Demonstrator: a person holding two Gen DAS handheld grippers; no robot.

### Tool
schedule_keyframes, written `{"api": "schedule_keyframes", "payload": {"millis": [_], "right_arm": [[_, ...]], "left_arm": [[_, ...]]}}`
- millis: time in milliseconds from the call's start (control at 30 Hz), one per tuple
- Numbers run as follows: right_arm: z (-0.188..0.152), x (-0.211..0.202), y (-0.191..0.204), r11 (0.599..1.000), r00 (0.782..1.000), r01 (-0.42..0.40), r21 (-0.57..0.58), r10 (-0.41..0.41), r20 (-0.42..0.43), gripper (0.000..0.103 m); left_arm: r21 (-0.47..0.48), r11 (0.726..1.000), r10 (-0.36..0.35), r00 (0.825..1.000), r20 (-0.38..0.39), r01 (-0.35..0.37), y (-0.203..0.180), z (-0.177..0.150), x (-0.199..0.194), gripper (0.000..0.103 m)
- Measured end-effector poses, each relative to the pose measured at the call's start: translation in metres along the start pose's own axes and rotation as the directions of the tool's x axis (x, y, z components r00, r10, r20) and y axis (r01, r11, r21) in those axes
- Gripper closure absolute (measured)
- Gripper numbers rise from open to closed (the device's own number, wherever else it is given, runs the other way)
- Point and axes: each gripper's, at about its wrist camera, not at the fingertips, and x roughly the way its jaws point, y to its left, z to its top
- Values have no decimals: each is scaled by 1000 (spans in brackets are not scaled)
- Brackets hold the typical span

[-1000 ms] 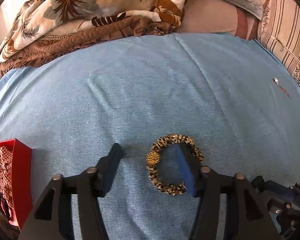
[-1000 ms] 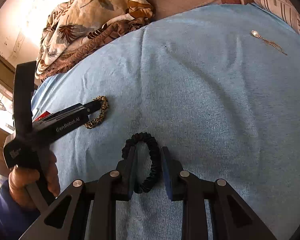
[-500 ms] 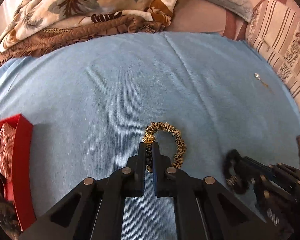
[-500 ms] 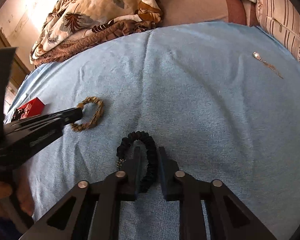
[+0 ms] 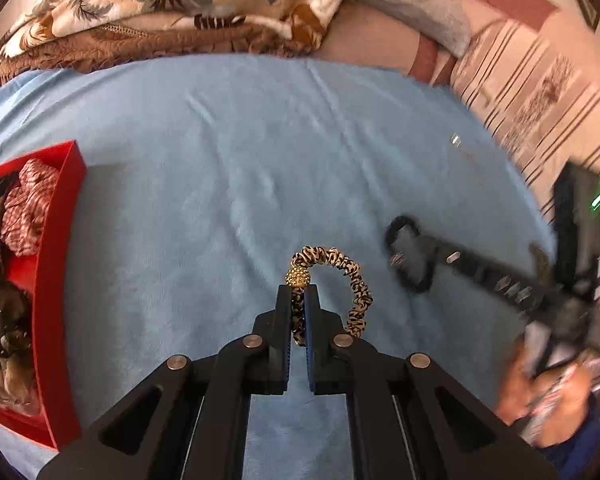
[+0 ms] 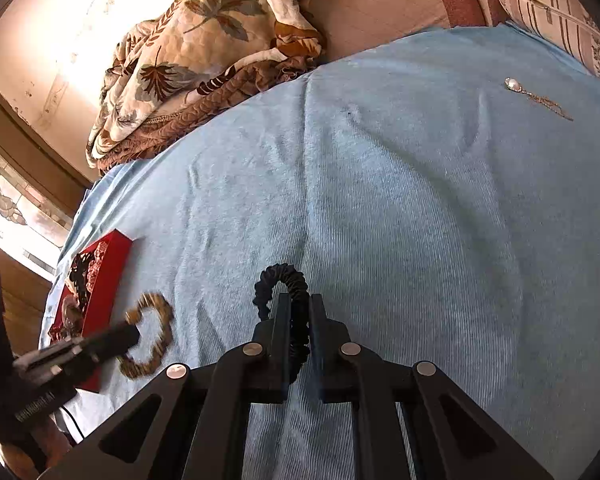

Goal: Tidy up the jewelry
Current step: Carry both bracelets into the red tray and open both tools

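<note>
My left gripper (image 5: pixel 298 294) is shut on a leopard-print bracelet (image 5: pixel 354 276) with a gold bead, held just above the blue bedsheet. It also shows blurred in the right wrist view (image 6: pixel 148 334). My right gripper (image 6: pixel 299 304) is shut on a black scrunchie band (image 6: pixel 284 276); in the left wrist view this band (image 5: pixel 406 232) hangs from the right gripper's tip. A red box (image 5: pixel 56 264) with jewelry and fabric inside sits at the left, and it also shows in the right wrist view (image 6: pixel 112 264). A pearl pendant on a chain (image 6: pixel 536 98) lies far right on the sheet.
A floral quilt (image 5: pixel 160 4) is piled at the back of the bed. Striped pillows (image 5: pixel 540 92) lie at the back right. The blue sheet (image 6: pixel 380 184) covers the middle. A wall and window are at the far left (image 6: pixel 16 200).
Both grippers closed on their bands and lifted them off the sheet. The left gripper has moved toward the red box, which now shows larger.
</note>
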Motion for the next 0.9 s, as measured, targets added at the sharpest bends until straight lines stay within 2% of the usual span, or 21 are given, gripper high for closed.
{"api": "schedule_keyframes", "payload": {"millis": [67, 167, 233, 300, 433, 633, 667, 767, 800, 833, 867, 900], "right_arm": [[-2, 0, 1, 1000, 1000, 5, -4, -5, -6, 93], [-3, 0, 4, 999, 1000, 28, -28, -29, -4, 91], [-3, 0, 6, 998, 999, 53, -44, -52, 5, 91], [-2, 0, 6, 997, 998, 56, -48, -56, 5, 91], [-2, 1, 3, 998, 998, 57, -38, -58, -6, 91], [-3, 2, 3, 998, 999, 51, -32, -51, -11, 90], [-3, 3, 2, 998, 999, 49, -30, -49, -11, 90], [-2, 8, 0, 998, 998, 65, -27, -65, -14, 89], [-2, 11, -1, 997, 997, 68, -22, -69, -21, 89], [-2, 14, -2, 998, 998, 65, -17, -65, -25, 89], [-1, 14, -2, 998, 998, 62, -17, -63, -23, 89], [-1, 15, -1, 998, 998, 58, -23, -59, -21, 89]], "left_arm": [[26, 998, 56, 998, -24, -56, 2, -6, 8, 97], [44, 993, 113, 994, -11, -112, 3, -11, 10, 91], [36, 994, 104, 995, -2, -104, 5, -12, 7, 82], [28, 995, 98, 995, 27, -99, 7, -14, -1, 68], [0, 997, 83, 996, 45, -83, 12, -20, -5, 66], [-42, 997, 62, 998, 6, -62, 13, -28, 12, 60], [-36, 997, 70, 997, 17, -69, 10, -29, 12, 57], [-10, 995, 101, 994, 30, -100, -2, -29, 16, 57], [-7, 994, 111, 993, 31, -110, -5, -29, 17, 60], [2, 993, 116, 993, 36, -116, -9, -30, 17, 68], [12, 994, 107, 994, 36, -108, -13, -30, 17, 94], [16, 995, 100, 995, 23, -101, -15, -31, 18, 98]]}}
